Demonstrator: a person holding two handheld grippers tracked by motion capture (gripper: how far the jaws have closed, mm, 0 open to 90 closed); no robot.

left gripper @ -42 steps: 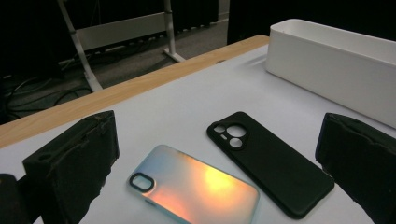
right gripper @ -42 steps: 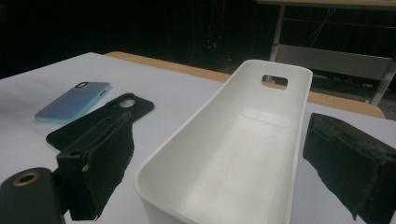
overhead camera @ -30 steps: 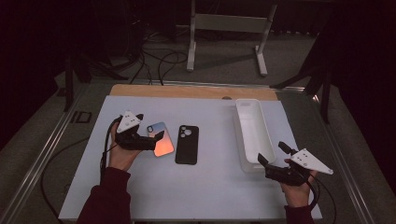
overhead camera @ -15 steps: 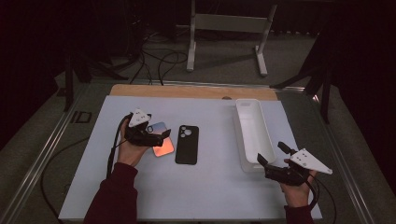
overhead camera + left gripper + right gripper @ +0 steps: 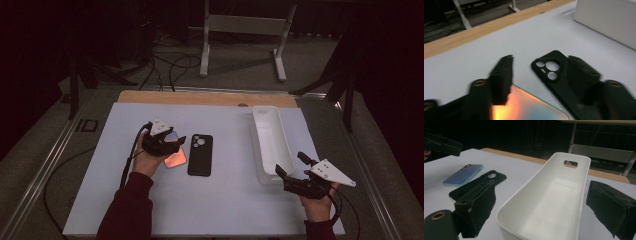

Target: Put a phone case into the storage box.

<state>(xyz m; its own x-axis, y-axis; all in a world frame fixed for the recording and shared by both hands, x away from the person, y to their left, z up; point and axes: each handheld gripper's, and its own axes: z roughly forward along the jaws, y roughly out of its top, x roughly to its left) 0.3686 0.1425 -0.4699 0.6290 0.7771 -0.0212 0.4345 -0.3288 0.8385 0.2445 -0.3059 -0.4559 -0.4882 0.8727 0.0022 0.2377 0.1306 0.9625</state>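
An iridescent orange-blue phone case (image 5: 175, 159) lies flat on the white mat, with a black phone case (image 5: 200, 155) just to its right. My left gripper (image 5: 176, 145) hovers low over the iridescent case's far end. In the left gripper view its jaws (image 5: 541, 60) have just been closing. They straddle the iridescent case (image 5: 529, 107) and the edge of the black case (image 5: 554, 75), with a clear gap between them and no pad pressing. My right gripper (image 5: 289, 163) stands open at the near end of the white tray (image 5: 260, 150), holding nothing.
The long white tray (image 5: 574, 162) is empty and has a handle slot in its far wall. A wooden strip (image 5: 200, 97) borders the mat's far edge. Cables and a metal stand lie on the floor beyond. Bare mat stretches along the near side between my hands.
My left hand has moved right and down over the iridescent case, and its jaws have narrowed. The right hand and both cases have stayed put.
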